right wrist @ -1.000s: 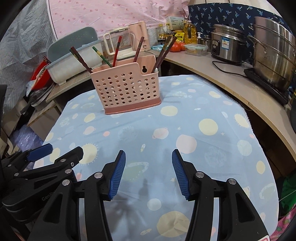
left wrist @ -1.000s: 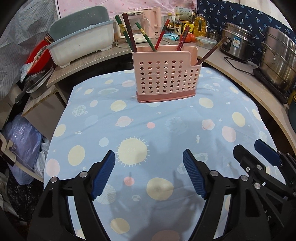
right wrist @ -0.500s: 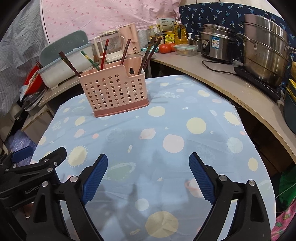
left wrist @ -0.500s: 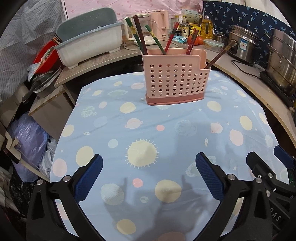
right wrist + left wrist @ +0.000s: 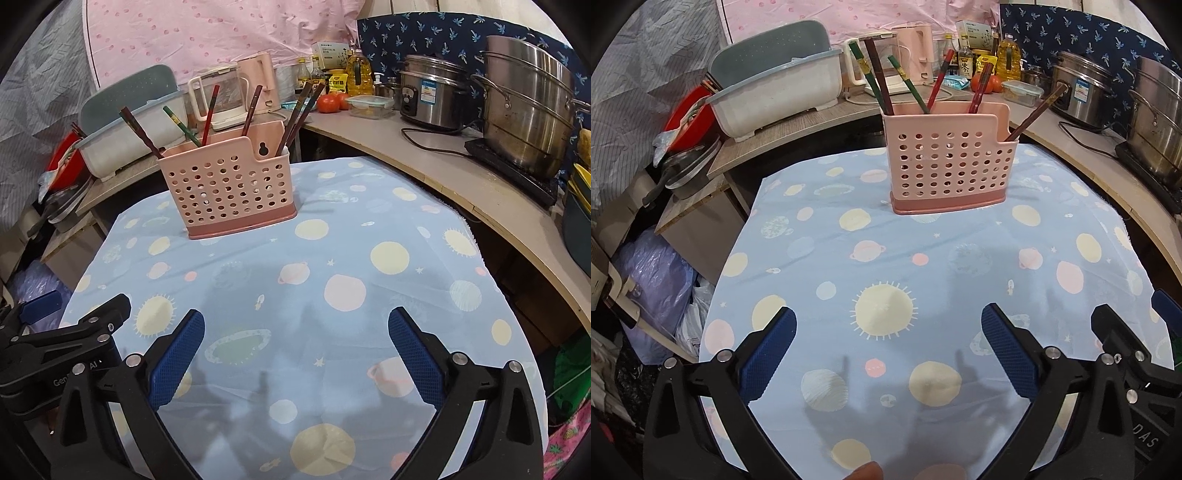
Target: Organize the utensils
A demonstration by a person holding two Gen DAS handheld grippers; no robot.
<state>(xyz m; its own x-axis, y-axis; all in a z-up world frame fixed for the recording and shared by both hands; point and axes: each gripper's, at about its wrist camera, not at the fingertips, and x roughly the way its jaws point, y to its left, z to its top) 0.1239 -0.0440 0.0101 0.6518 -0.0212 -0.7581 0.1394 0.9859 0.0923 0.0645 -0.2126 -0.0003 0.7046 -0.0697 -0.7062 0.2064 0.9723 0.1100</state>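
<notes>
Left claw: 2 black plastic arms, clamp-style, blue cross-hatched rubber pads, silver round screws at pivots. Right claw: same build, black frame, blue textured pads, silver screws. White lettering on the black housings, partly cut off, unreadable in full.

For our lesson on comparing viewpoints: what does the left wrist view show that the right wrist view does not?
Only the left wrist view shows the purple plastic bag beside the table. Only the right wrist view shows the keyhole slot in the pink holder and the yellow dishes at far right. Both share the chopsticks, the planet tablecloth and the steel pots.
</notes>
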